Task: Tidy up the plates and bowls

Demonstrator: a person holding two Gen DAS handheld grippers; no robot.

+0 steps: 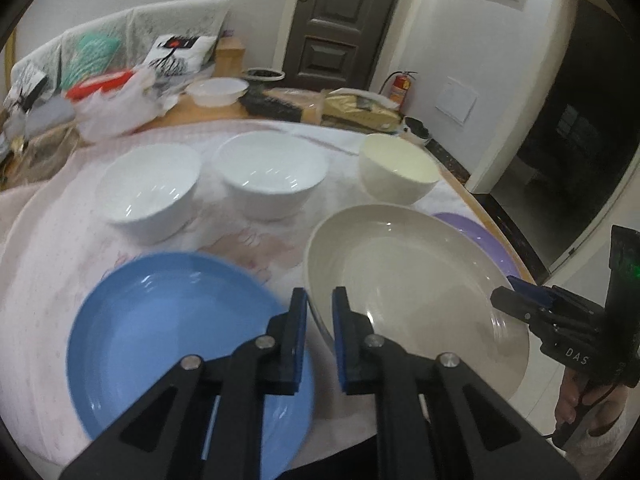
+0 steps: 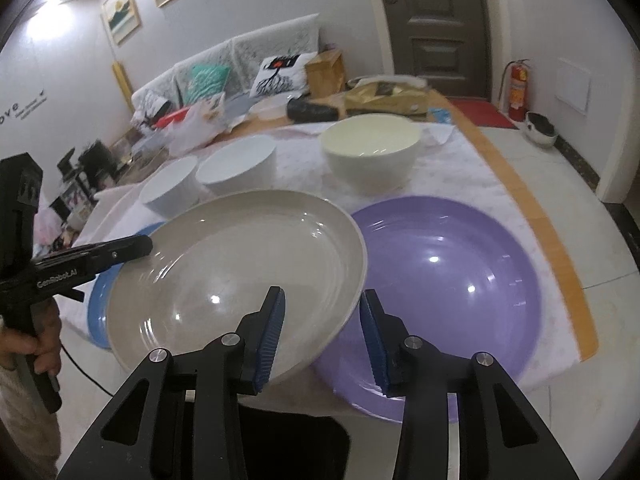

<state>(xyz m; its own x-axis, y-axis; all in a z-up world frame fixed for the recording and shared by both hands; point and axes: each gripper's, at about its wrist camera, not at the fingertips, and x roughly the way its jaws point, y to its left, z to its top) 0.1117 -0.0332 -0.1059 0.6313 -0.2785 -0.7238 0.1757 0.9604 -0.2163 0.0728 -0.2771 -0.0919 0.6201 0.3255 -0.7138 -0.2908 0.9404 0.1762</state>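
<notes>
Between the blue plate (image 1: 160,340) and the purple plate (image 2: 448,280), the beige plate (image 2: 224,272) hangs tilted and clear of the cloth-covered tabletop (image 1: 48,260), carried at 2 opposite points of its rim. The left gripper (image 1: 319,300) is pinched almost fully together on the rim on the beige plate's blue-plate side, its blue pads close on either side of the thin edge. The right gripper (image 2: 324,292) stands at a narrow but wider gap on the opposite rim, 1 pad over the plate's inner slope and the other outside and under the edge; from the left wrist view its tip sits right on that rim, so it reads as a grip rather than a hover.

Beyond the beige plate, on its far side, 3 bowls stand in a row: 2 white bowls (image 1: 152,192) (image 1: 272,176) just beside each other, and a cream bowl (image 1: 396,172) apart from them. None is nested yet.

The step in hand looks like stacking the plates: the beige plate is lifted and its edges overlap both neighbours, though which one it is meant for I cannot tell. The next move calls for both hands to travel together so the plate does not twist in the pads, to level it and centre it over the chosen plate, lower it until it seats, and only then release. Letting 1 side go early would risk the plate swinging down and clattering.
</notes>
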